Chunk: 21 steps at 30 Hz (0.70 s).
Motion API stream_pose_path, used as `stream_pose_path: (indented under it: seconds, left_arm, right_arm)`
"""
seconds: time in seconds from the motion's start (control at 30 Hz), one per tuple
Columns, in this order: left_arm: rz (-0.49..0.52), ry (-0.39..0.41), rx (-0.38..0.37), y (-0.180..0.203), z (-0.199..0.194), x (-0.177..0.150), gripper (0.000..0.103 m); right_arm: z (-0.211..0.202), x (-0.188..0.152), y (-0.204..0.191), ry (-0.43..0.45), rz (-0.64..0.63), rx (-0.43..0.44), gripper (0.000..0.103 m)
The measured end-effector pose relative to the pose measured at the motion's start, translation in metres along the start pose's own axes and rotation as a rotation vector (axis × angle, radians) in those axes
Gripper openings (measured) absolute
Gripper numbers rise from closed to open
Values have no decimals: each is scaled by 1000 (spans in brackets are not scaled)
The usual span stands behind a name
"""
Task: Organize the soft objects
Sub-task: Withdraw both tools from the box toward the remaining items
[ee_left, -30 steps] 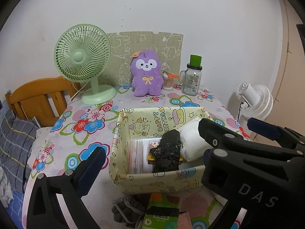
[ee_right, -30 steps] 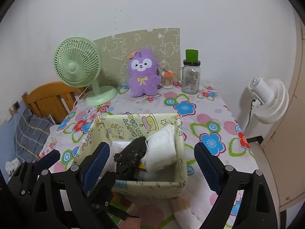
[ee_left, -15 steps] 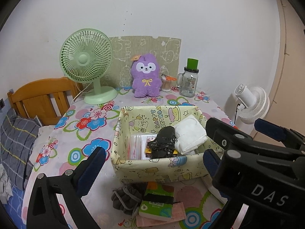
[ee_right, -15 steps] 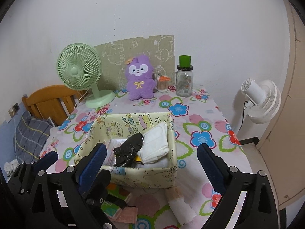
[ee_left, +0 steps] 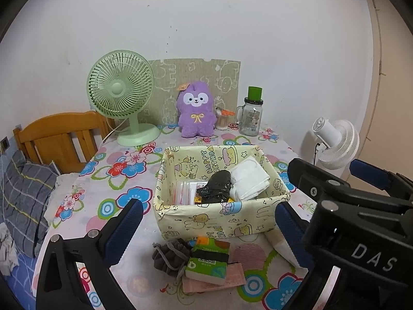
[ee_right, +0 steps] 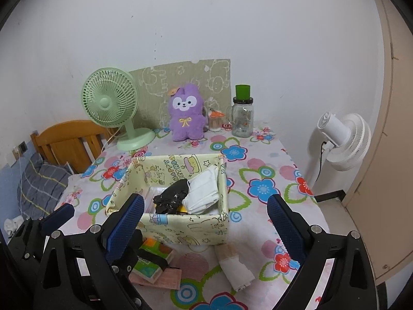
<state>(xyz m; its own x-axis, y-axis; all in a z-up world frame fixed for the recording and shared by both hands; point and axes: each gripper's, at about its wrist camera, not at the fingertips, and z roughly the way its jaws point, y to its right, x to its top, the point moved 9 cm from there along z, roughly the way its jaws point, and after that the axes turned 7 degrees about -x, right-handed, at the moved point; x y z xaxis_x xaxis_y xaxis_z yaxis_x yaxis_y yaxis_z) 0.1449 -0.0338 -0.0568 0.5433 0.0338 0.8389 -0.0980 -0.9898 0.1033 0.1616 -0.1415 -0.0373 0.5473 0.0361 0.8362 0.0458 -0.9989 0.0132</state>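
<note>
yellow printed box (ee_left: 222,217) at mid-table, holding a black bag (ee_left: 215,186) and white folded cloth (ee_left: 249,180); loose on the near side lie a grey pouch (ee_left: 169,255), green tissue pack (ee_left: 209,261) and white roll (ee_right: 236,268). step judged: between placements, next calls for lowering onto a loose piece. left tool (ee_left: 206,232) and right tool (ee_right: 204,230) both spread and empty, now farther back from the box than half a second ago.

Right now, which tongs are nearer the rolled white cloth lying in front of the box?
Right. The right tongs have the rolled white cloth between their tips; the left tongs sit further left, over the grey pouch.
</note>
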Motion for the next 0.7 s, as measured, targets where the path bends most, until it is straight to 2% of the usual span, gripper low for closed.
stream_pose_path:
  seconds: [0.43, 0.7]
  left_arm:
    - [-1, 25, -26, 9, -14, -5, 103]
    - [5, 0, -29, 16, -11, -23, 103]
  right_arm:
    - [-21, -9, 11, 32, -6, -26, 98]
    - [-24, -24, 13, 29, -30, -20, 98]
